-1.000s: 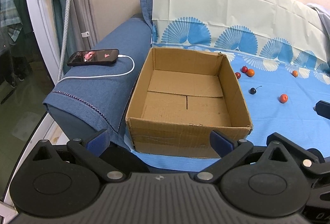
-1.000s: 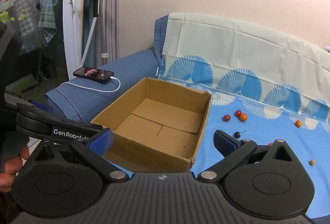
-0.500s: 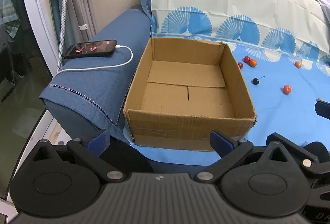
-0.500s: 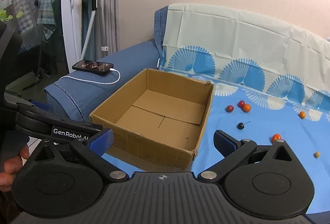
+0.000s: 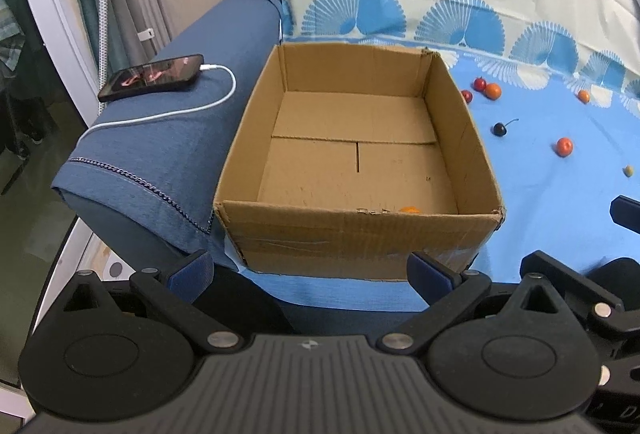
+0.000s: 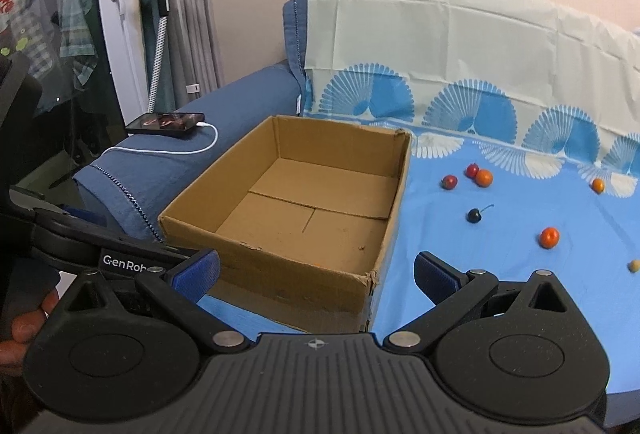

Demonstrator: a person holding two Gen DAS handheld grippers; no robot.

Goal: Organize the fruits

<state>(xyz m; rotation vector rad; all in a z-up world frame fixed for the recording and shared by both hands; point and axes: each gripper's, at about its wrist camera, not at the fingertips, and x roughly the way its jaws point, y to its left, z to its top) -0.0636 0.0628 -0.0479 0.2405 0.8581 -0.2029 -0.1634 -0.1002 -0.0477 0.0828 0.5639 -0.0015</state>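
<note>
Fruits were seen scattered over the blue sheet point(image 6: 500, 274), all well apart from both grippers. 2 red ones point(image 6: 473, 170) and an orange one point(image 6: 484, 177) were grouped toward the sheet's far edge, just beyond the box's far right corner, with another orange one point(image 6: 597, 185) further right. A dark cherry point(image 6: 474, 215) with its stem was lying mid-sheet, an orange-red fruit point(image 6: 549, 237) nearer the front edge, and a small yellowish one point(image 6: 634, 265) at the right.

The cardboard box point(image 5: 356, 234) was set open-topped at the sheet's left edge, against the armrest point(image 5: 160, 154), presumably so that fruit could be dropped in from above. 1 orange fruit point(image 5: 409, 210) was glimpsed inside, against the near wall.

The left gripper point(image 5: 310, 270) and right gripper point(image 6: 316, 270) were held spread wide with nothing between the fingers, apparently readied for a pick. A phone point(image 5: 152, 77) was left charging on the armrest.
</note>
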